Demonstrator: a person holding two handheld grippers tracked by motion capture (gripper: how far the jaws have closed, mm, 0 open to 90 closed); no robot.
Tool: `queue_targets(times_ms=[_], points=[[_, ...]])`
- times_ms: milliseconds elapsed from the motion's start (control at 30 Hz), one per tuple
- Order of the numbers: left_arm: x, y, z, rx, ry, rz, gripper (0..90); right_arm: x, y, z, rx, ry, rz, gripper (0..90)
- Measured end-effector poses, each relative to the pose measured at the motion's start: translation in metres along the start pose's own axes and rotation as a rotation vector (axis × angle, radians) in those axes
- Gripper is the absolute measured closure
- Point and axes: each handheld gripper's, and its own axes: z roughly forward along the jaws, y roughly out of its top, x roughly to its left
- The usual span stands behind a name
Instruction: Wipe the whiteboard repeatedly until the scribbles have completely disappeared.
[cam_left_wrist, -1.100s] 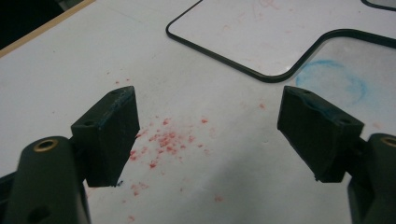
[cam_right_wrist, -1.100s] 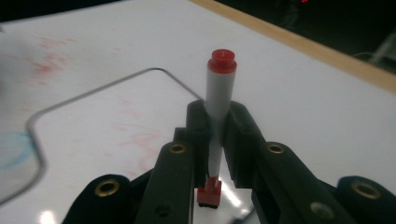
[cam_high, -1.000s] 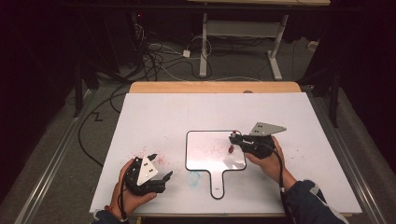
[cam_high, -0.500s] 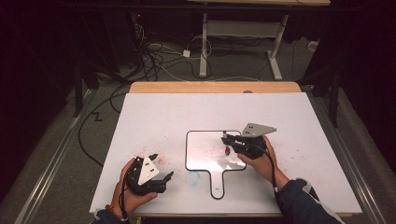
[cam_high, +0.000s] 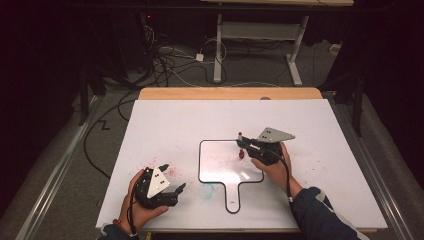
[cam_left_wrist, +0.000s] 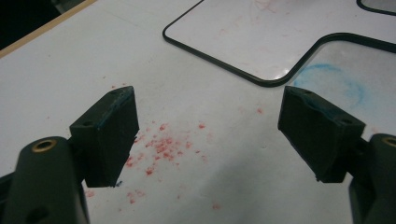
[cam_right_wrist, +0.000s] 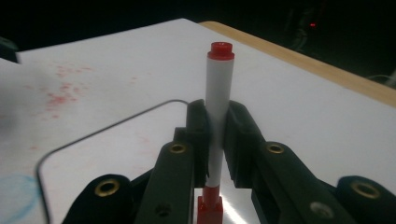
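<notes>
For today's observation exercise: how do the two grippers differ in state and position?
The right gripper is shut on a red marker; the left gripper is open and holds nothing. The right is over the small whiteboard; the left is beside it, over red specks. Both have black jaws.

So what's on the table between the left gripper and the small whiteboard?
In the left gripper view, red marker specks dot the white table between the open left gripper and the whiteboard; otherwise bare.

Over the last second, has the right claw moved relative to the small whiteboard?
Yes. The right claw, shut on the red marker, has slid leftward from the whiteboard's right edge to over its upper right corner.
</notes>
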Motion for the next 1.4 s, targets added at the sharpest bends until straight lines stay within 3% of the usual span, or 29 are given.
queue_targets(times_ms=[100,167,267,367,433,600,700,800,867,967,1100,1200,1333,1400], points=[[0.000,-0.001,-0.001,0.001,-0.001,-0.001,19.6,0.007,-0.002,0.001,0.003,0.026,-0.020,81.8],[0.000,-0.001,-0.002,-0.002,0.000,-0.001,19.6,0.002,-0.003,-0.002,0.007,0.000,-0.039,81.8],[0.000,-0.001,-0.003,-0.005,0.000,-0.002,19.6,-0.015,-0.007,-0.009,0.004,-0.084,-0.039,81.8],[-0.001,-0.001,-0.002,-0.002,-0.001,0.003,19.6,-0.021,-0.010,-0.013,-0.002,-0.102,-0.008,81.8],[-0.001,0.000,-0.001,0.001,-0.002,0.008,19.6,-0.014,-0.010,-0.012,-0.006,-0.082,-0.023,81.8],[-0.002,0.000,0.000,0.004,-0.006,0.012,19.6,0.011,-0.008,-0.005,-0.027,0.047,-0.037,81.8],[-0.002,0.000,-0.001,0.005,-0.006,0.014,19.6,0.023,-0.007,-0.003,-0.028,0.082,-0.069,81.8],[-0.002,-0.001,-0.002,0.004,-0.005,0.014,19.6,0.018,-0.007,-0.005,-0.024,0.048,-0.094,81.8],[-0.002,-0.001,-0.002,0.002,-0.005,0.012,19.6,0.007,-0.009,-0.008,-0.021,-0.009,-0.085,81.8],[-0.002,-0.001,-0.002,0.009,-0.008,0.018,19.6,-0.007,-0.011,-0.013,-0.008,-0.093,-0.111,81.8],[-0.002,0.000,0.000,0.012,-0.009,0.022,19.6,-0.014,-0.013,-0.016,-0.014,-0.111,-0.083,81.8],[-0.002,0.000,-0.001,0.009,-0.010,0.021,19.6,-0.005,-0.013,-0.014,-0.025,-0.054,-0.058,81.8],[-0.003,0.000,-0.001,0.008,-0.012,0.024,19.6,0.015,-0.012,-0.009,-0.044,0.046,-0.058,81.7],[-0.003,0.000,-0.001,0.010,-0.012,0.022,19.6,0.022,-0.011,-0.008,-0.043,0.066,-0.075,81.7]])
